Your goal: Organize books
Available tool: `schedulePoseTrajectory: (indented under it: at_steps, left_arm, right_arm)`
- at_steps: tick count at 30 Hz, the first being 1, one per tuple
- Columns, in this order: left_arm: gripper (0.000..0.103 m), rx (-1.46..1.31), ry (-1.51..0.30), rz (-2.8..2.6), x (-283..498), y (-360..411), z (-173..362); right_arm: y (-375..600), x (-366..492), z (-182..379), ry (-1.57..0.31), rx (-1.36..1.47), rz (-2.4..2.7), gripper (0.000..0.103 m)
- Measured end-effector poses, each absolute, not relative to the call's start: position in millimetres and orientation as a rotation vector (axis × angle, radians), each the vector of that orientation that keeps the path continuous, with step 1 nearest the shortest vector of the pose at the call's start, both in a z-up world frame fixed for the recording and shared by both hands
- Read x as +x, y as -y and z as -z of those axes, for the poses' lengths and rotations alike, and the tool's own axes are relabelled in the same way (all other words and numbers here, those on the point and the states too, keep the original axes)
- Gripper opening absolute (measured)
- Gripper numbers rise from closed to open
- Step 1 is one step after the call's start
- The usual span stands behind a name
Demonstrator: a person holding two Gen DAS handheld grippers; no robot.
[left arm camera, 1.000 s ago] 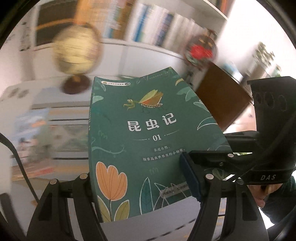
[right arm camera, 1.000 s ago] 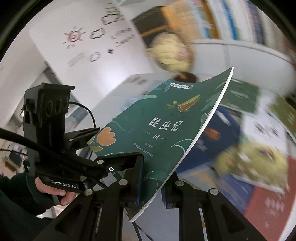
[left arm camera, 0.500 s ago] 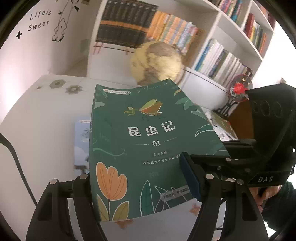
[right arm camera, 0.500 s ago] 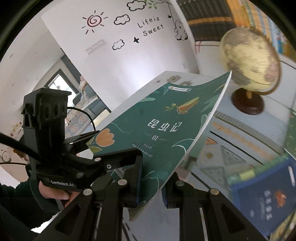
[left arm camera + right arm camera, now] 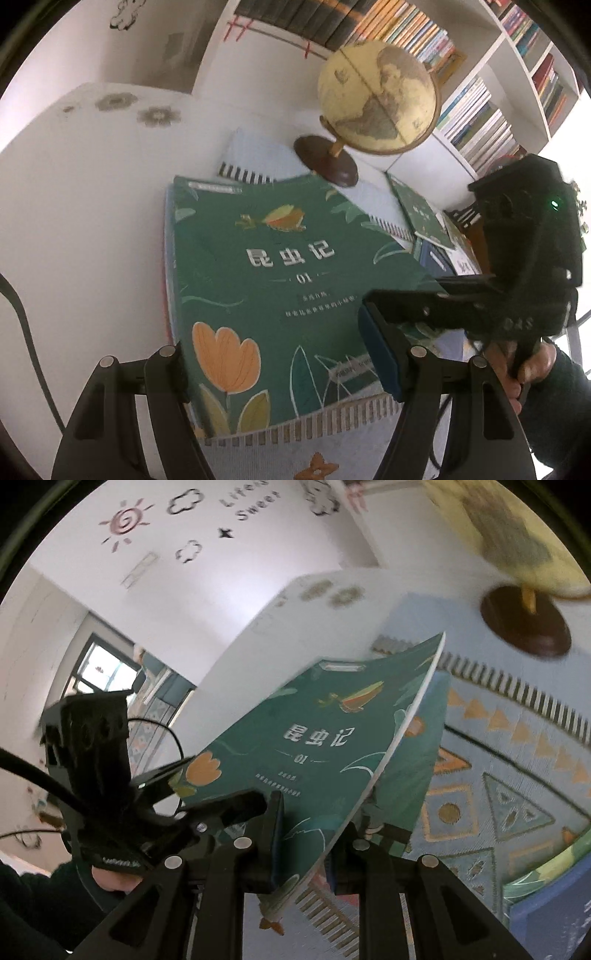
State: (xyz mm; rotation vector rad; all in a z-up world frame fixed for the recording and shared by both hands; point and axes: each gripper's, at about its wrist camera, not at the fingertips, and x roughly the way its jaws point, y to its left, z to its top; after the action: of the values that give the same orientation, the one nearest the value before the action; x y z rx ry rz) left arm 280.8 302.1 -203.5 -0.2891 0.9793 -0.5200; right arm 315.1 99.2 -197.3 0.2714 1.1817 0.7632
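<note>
A white wall with a sun decal, clouds and lettering fills the upper left of the right wrist view, with a window below it at the left edge. The white table runs from the left across the middle of both views. On it lies a pale blue mat patterned with orange triangles and edged with a striped fringe. A yellowed globe stands on a dark round base at the upper centre of the left wrist view. White bookshelves packed with upright volumes fill the upper right. More loose books, green and blue, lie at the right edge of the mat.

The green book, its cover showing an insect and an orange tulip, is held tilted over the mat at the centre of both frames, with the globe beyond its far end.

The left gripper points down at a slant, its fingers about half apart on either side of the book's near end. Whether the pads press on it cannot be told. The left hand, in a dark sleeve, grips its handle at the lower left. The right gripper, also angled down, has its fingers drawn narrow and pinching the book's curved edge. The right hand holds its handle at the lower right.
</note>
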Motion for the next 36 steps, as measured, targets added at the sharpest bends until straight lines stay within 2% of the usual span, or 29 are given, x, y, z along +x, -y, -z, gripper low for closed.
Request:
schedulePoseTrajectory:
  at_steps: [10,15,19,22,25,26,31,32,36]
  left_arm:
    - [0.069,-0.424,-1.066,0.478,275,-317,240]
    - [0.069,-0.448,-1.055,0.428,271,-328,238]
    - [0.07,-0.402,-1.047,0.359,267,-336,233]
    - [0.07,-0.377,-1.029,0.292,259,-344,228]
    - [0.07,-0.371,-1.028,0.253,248,-349,221]
    - [0.07,-0.369,-1.028,0.249,246,-349,219]
    - [0.072,-0.294,-0.998,0.285,217,-323,191]
    - [0.075,-0.273,-0.995,0.291,209,-314,185]
    - [0.076,-0.243,-0.988,0.346,182,-278,171]
  right_arm:
    - [-108,314,227,-1.266,0.284,-0.726,0.018]
    - [-111,315,248,-1.3,0.311,-0.7,0.018]
    - [-114,319,257,-1.344,0.328,-0.662,0.022]
    - [-115,318,255,-1.359,0.336,-0.646,0.031]
    - [-122,309,247,-1.376,0.269,-0.635,0.051]
    - [-124,305,245,-1.377,0.237,-0.629,0.054]
    - [-105,271,237,-1.396,0.167,-0.555,0.054]
    - [-96,259,233,-1.381,0.169,-0.542,0.054]
    - [-60,205,213,-1.303,0.165,-0.469,0.054]
